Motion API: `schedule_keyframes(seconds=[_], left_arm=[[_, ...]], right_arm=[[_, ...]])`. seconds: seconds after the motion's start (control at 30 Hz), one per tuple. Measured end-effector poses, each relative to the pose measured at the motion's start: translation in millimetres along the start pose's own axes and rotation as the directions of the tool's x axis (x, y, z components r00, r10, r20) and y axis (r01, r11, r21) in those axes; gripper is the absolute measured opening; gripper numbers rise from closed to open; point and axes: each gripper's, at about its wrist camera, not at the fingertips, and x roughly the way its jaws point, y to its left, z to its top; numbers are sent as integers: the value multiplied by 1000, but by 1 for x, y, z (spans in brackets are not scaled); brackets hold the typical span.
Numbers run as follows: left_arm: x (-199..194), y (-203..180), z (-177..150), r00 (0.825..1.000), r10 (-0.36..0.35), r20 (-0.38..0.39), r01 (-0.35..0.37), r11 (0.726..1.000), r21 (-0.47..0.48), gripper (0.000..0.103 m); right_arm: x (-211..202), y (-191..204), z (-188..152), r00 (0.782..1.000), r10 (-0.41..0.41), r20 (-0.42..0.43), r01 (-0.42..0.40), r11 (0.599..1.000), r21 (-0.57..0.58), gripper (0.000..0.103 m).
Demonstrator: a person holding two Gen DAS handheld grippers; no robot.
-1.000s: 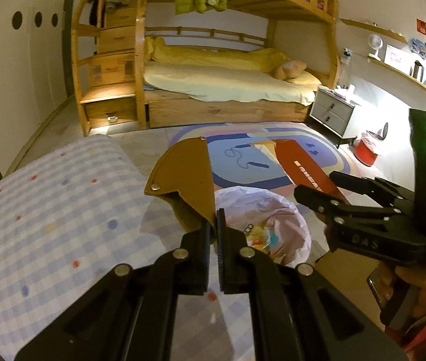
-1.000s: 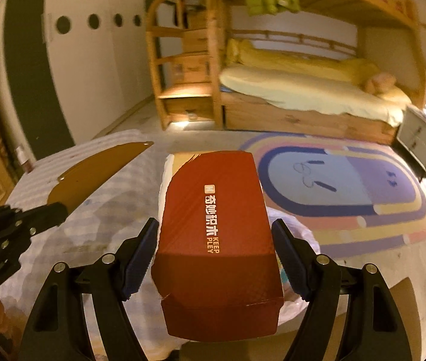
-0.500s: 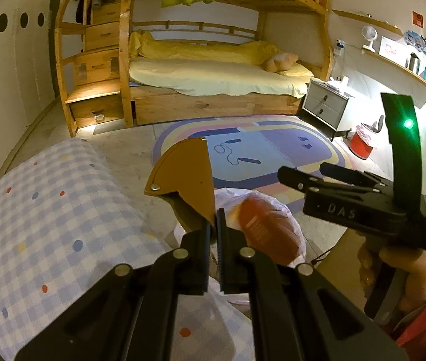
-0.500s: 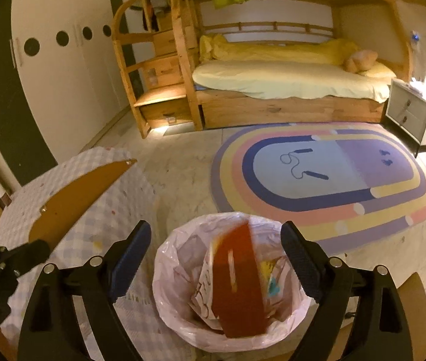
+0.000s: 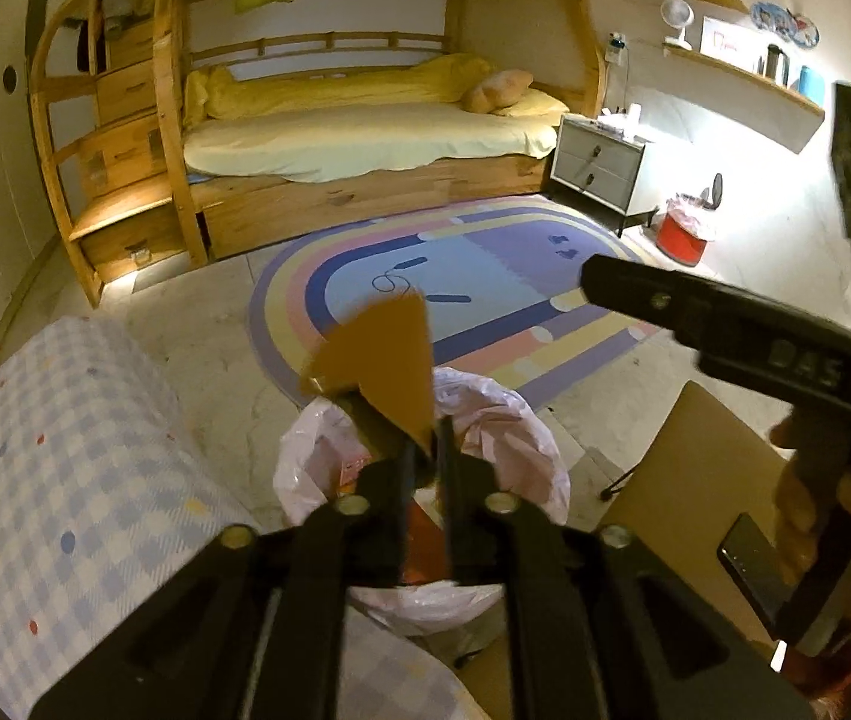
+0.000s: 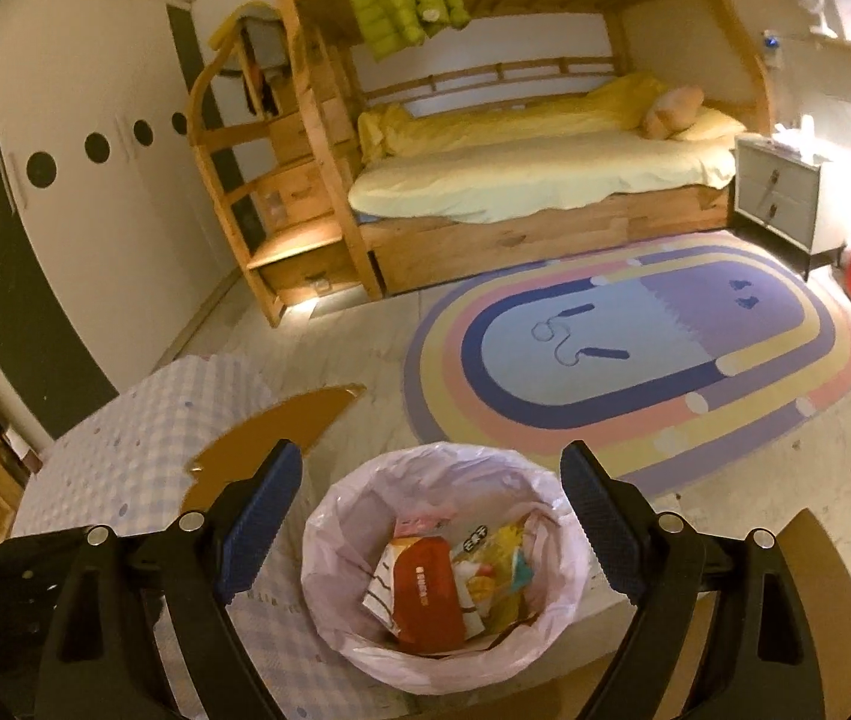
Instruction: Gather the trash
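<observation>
A: Shows the red flat cardboard carton (image 6: 428, 594) down in the round waste bin with the pink plastic liner (image 6: 329, 516). Was gripped between the blue pads of the right gripper (image 6: 428, 468) a second ago, caught mid-fall half a second ago, and now lies on the loose wrappers at the bottom.

B: And leaves that gripper how?

A: Spread wide with nothing in it, hanging above the bin's near rim, one finger to each side of the opening. Sits well clear of the carton, which lies deep below and between the fingers, slightly left of the bin's middle.

B: Means one piece of trash collected, probably. Anything left?

A: Shows the left gripper (image 5: 425, 456) clamped tight on a flat brown piece of card (image 5: 383, 360), poised over the same bin. Points the card up and away, past the bin's far rim, towards the striped oval rug (image 6: 635, 360).

B: Places the bin where?

A: On the floor, just off the corner of the table with the blue checked cloth (image 5: 65, 480). Looks a short drop for the card: ease the fingers apart and let go.
</observation>
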Motion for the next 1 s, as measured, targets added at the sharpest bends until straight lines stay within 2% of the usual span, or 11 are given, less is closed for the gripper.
schedule_keyframes(seconds=[0.03, 0.07, 0.13, 0.33, 0.7, 0.87, 0.93, 1.0], left_arm=[[1, -1, 1, 1000, 5, -5, -5, 1000, -1, 49], [0, -1, 0, 1000, 12, -4, -12, 1000, -9, 55], [-4, 0, -2, 1000, 2, 3, -2, 1000, -23, 56], [-29, 13, -15, 999, 51, 13, -50, 996, -71, 56], [-113, 38, -51, 983, 179, 43, -172, 976, -136, 56], [-167, 61, -79, 963, 269, 9, -260, 940, -219, 66], [-187, 71, -90, 953, 301, -14, -295, 922, -250, 81], [-208, 79, -101, 941, 335, -48, -335, 902, -271, 89]], right_arm=[[-2, 0, 0, 1000, -2, 2, 2, 1000, 0, 87], [-5, -1, 0, 1000, -3, 5, 3, 1000, -1, 87], [-9, -1, 0, 1000, -5, 10, 5, 1000, -1, 87], [-26, 5, -1, 1000, 15, 19, -15, 1000, -10, 87], [-83, 50, -8, 994, 101, 50, -98, 993, -60, 88], [-108, 82, -18, 985, 173, -3, -173, 980, -96, 89], [-114, 93, -20, 980, 198, -22, -199, 974, -109, 90], [-123, 109, -24, 967, 245, -73, -253, 958, -134, 90]])
